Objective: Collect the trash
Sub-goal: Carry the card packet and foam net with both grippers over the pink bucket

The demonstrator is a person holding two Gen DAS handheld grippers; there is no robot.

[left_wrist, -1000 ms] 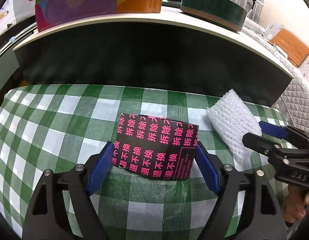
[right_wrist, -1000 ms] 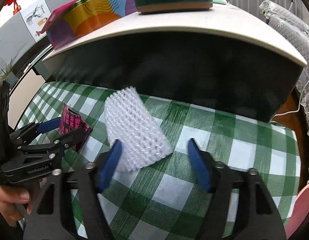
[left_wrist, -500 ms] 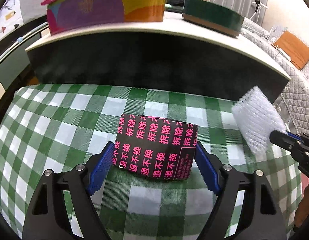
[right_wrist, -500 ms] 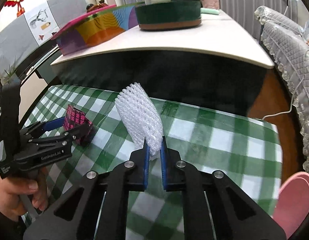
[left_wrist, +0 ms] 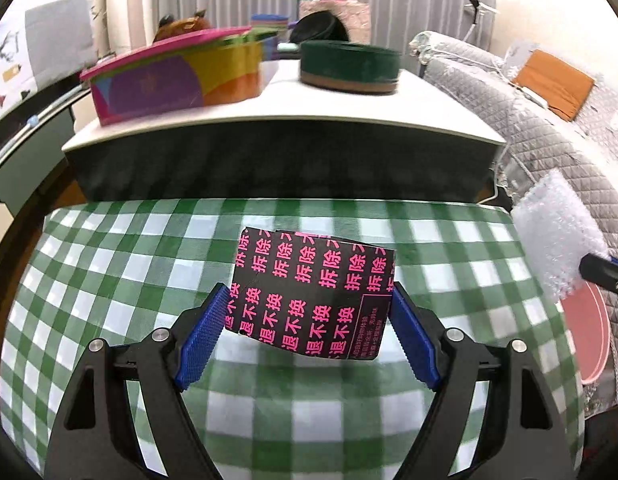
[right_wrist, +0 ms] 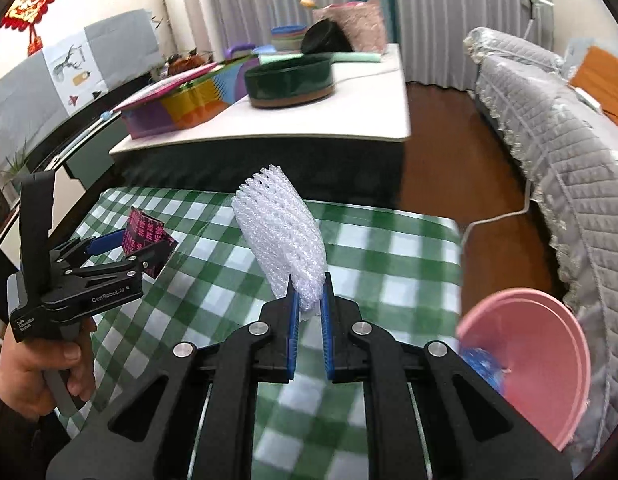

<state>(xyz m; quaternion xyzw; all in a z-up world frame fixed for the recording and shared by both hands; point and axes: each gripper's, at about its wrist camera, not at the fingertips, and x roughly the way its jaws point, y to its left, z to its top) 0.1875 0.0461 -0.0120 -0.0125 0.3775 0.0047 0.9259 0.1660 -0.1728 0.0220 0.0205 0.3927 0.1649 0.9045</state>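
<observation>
My left gripper [left_wrist: 309, 312] is shut on a black wrapper with pink characters [left_wrist: 313, 292] and holds it lifted above the green checked tablecloth [left_wrist: 109, 280]. My right gripper [right_wrist: 307, 300] is shut on the lower end of a white foam net sleeve [right_wrist: 281, 232], which stands upright above the cloth. The sleeve also shows at the right edge of the left wrist view [left_wrist: 557, 236]. The left gripper with the wrapper [right_wrist: 145, 236] shows at the left of the right wrist view.
A pink bin [right_wrist: 537, 364] with something blue inside sits past the table's right edge; it also shows in the left wrist view [left_wrist: 589, 332]. A white table [left_wrist: 285, 112] behind carries a colourful box [left_wrist: 169, 76] and a green round tin [left_wrist: 349, 66]. A grey quilted sofa [right_wrist: 549, 128] stands right.
Both grippers have risen off the cloth with their items. The right gripper closed on the foam sleeve and carried it to the right, toward the pink bin.
</observation>
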